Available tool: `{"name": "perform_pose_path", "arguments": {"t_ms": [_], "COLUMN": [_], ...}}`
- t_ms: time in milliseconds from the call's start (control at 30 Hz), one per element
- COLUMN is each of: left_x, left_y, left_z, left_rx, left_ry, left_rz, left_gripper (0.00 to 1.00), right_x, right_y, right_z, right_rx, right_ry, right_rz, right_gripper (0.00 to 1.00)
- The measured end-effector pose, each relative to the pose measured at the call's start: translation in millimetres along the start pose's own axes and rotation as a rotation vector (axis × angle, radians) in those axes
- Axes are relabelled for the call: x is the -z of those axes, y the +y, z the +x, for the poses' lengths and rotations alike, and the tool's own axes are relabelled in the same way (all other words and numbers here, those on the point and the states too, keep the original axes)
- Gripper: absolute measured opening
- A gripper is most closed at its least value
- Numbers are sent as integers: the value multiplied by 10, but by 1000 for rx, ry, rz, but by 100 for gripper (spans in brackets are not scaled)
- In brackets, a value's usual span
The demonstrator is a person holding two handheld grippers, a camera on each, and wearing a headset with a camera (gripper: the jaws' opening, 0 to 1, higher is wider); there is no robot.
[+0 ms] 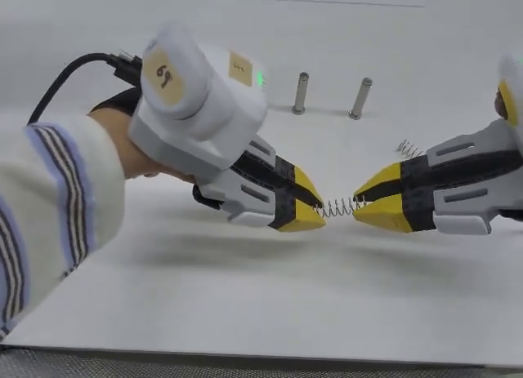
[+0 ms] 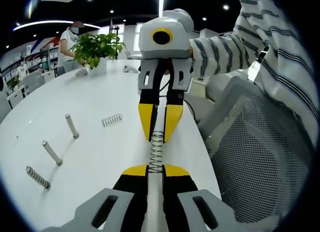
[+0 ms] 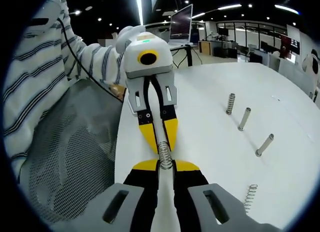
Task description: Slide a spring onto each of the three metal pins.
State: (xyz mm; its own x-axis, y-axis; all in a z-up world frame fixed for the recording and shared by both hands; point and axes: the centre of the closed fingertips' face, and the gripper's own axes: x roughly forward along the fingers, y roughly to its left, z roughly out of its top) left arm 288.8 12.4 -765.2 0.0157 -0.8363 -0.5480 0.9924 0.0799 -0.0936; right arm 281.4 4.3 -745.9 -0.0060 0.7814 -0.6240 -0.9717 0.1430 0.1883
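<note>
Your small silver coil spring (image 1: 340, 206) held above the white tabletop (image 1: 245, 296), your left gripper (image 1: 317, 212) clamped on its 9 o'clock end, your right gripper (image 1: 361, 200) clamped on its 3 o'clock end, one grey metal pin (image 1: 301, 93) and a second grey metal pin (image 1: 360, 98) upright at 12 o'clock, loose spare spring (image 1: 407, 149) at 2 o'clock.

Three metal pins stand: one bare pin (image 2: 72, 126), a second bare pin (image 2: 51, 153), and a sleeved pin (image 2: 38, 177). There are three springs: a held spring (image 2: 156, 152), a loose spring (image 2: 111, 120), and one on the sleeved pin. There are two grippers: left gripper (image 1: 319, 216), right gripper (image 1: 359, 202).
</note>
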Motion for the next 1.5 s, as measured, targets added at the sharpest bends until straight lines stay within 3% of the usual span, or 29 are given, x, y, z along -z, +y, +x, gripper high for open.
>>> {"name": "perform_pose_path", "arguments": {"t_ms": [367,500,633,933,1500], "left_x": [15,0,-8,-87,-242], "left_y": [-10,-4,-3,21,-59], "left_z": [130,185,230,309,411], "left_rx": [-24,-58,-77,-105,-101], "left_ry": [-35,-35,-43,-78,-124], "left_rz": [-21,14,13,29,59], "left_gripper": [2,2,2,2,2], "right_x": [74,108,131,141,57], "right_y": [-31,-57,-67,-115,-13], "right_z": [-6,-20,-39,-130,-208], "right_rx": [1,4,4,12,4], "right_ry": [137,190,235,286,393], "right_rz": [-94,-123,-154,-183,-259], "right_gripper": [7,7,7,7,7]}}
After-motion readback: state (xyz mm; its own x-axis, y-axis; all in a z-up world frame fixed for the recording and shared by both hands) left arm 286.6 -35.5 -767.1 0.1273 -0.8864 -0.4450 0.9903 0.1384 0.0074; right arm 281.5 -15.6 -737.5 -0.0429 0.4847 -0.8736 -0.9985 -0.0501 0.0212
